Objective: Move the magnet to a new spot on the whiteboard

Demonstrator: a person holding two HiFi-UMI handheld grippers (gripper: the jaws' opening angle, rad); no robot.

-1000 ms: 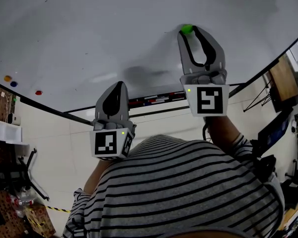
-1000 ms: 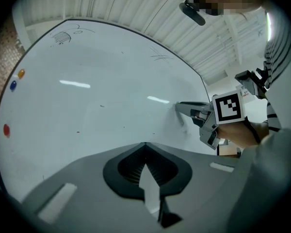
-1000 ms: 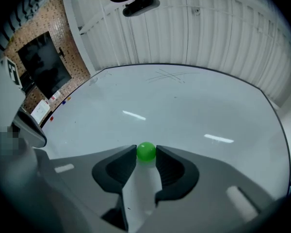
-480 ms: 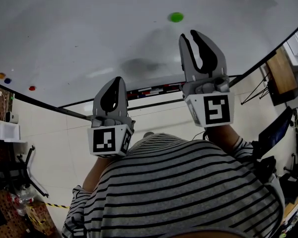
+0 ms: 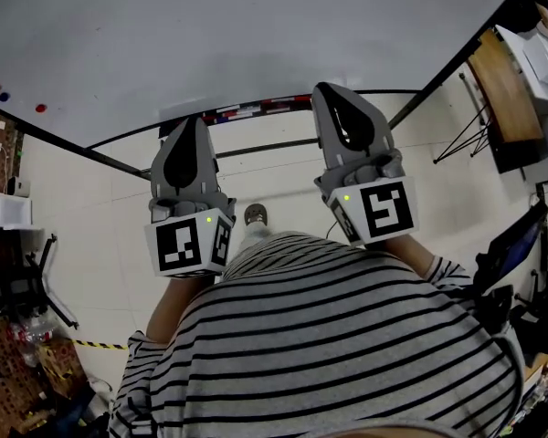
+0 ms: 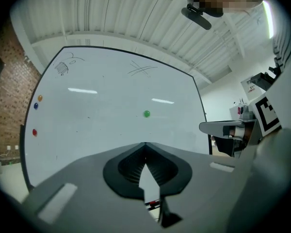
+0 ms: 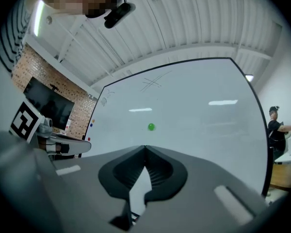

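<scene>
- The green magnet (image 6: 146, 113) sticks near the middle of the whiteboard (image 5: 256, 35), well apart from both grippers.
- The left gripper (image 5: 186, 126) and right gripper (image 5: 325, 91) are near the whiteboard's lower edge, jaws together and empty.
- Small coloured magnets (image 6: 36, 106) sit at the whiteboard's left edge.

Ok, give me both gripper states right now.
Left gripper: closed, empty.
Right gripper: closed, empty; the green magnet sits on the whiteboard.

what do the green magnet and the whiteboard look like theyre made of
Green magnet: probably plastic, bright and smooth, though too small to be sure. Whiteboard: a glossy white coated panel, judging by the light streaks reflected on it.
</scene>
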